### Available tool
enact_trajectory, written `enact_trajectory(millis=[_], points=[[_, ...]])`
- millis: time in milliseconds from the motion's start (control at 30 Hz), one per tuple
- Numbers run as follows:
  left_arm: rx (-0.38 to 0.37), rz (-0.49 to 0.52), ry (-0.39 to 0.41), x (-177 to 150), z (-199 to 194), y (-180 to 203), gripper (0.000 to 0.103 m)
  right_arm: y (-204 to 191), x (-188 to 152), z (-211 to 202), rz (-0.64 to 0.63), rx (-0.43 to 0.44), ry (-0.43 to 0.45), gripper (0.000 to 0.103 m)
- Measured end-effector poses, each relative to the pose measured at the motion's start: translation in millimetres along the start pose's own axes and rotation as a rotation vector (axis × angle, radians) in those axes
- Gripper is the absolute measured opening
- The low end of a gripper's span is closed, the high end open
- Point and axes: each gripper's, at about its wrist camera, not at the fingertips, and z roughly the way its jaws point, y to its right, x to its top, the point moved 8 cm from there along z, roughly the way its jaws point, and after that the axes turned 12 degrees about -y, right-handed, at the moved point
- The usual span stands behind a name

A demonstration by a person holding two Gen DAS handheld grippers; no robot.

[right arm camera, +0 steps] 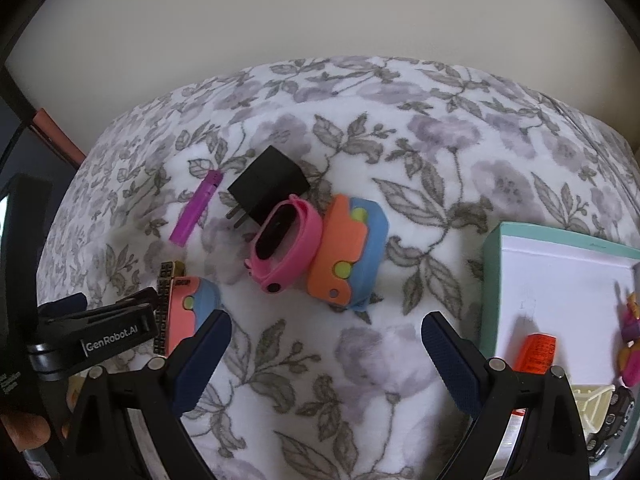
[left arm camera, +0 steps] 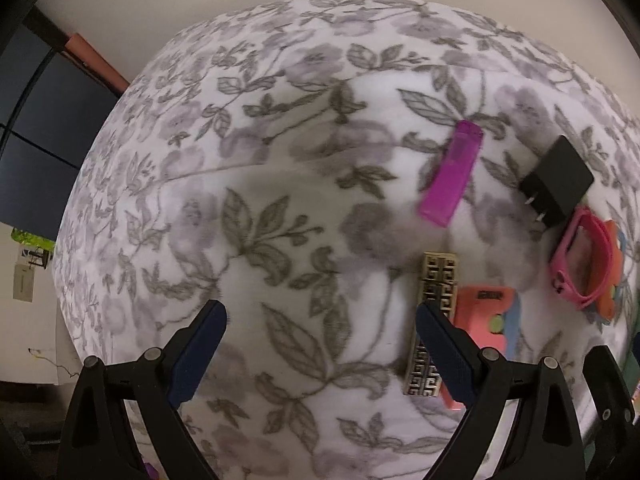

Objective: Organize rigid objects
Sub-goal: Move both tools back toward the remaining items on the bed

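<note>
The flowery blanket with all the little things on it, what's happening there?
A person holds two grippers above the floral blanket, and both the left gripper and the right gripper are open and empty. Still loose on the blanket are a purple lighter, a black plug adapter, a pink wristband, two orange-and-blue toy cars and a gold patterned bar. A teal-rimmed white box to the right already holds a few items.
</note>
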Motion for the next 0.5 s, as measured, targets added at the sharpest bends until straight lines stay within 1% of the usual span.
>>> enact_trajectory(millis=[100, 133, 167, 200, 233, 267, 333, 467, 500], points=[[0.014, -0.020, -0.022, -2.8, 8.5, -10.7, 0.095, -5.5, -0.2, 1.4, -0.011, 0.005, -0.002, 0.097], [0.016, -0.020, -0.030, -3.5, 11.3, -10.7, 0.091, -7.8, -0.2, 1.9, -0.016, 0.005, -0.002, 0.097], [0.014, -0.020, -0.041, -4.3, 14.6, -11.4, 0.083, -9.9, 0.0, 2.5, -0.018, 0.007, -0.002, 0.097], [0.005, -0.022, -0.050, -4.6, 16.9, -10.8, 0.077, -11.0, 0.0, 2.8, -0.020, 0.008, -0.002, 0.097], [-0.009, -0.023, -0.057, -5.3, 18.7, -10.7, 0.069, -13.4, 0.2, 3.4, -0.023, 0.012, -0.003, 0.097], [-0.023, -0.023, -0.058, -6.1, 19.2, -10.5, 0.065, -14.9, 0.0, 4.0, -0.027, 0.016, -0.004, 0.097], [-0.043, -0.016, -0.056, -6.3, 18.4, -9.1, 0.059, -19.1, 0.0, 5.7, -0.031, 0.026, -0.007, 0.094], [-0.075, -0.006, -0.056, -6.3, 19.3, -5.8, 0.049, -26.2, -1.6, 12.0, -0.039, 0.040, -0.021, 0.094], [-0.089, -0.007, -0.058, -6.6, 19.2, -5.7, 0.048, -28.6, -2.4, 14.5, -0.042, 0.045, -0.027, 0.093]])
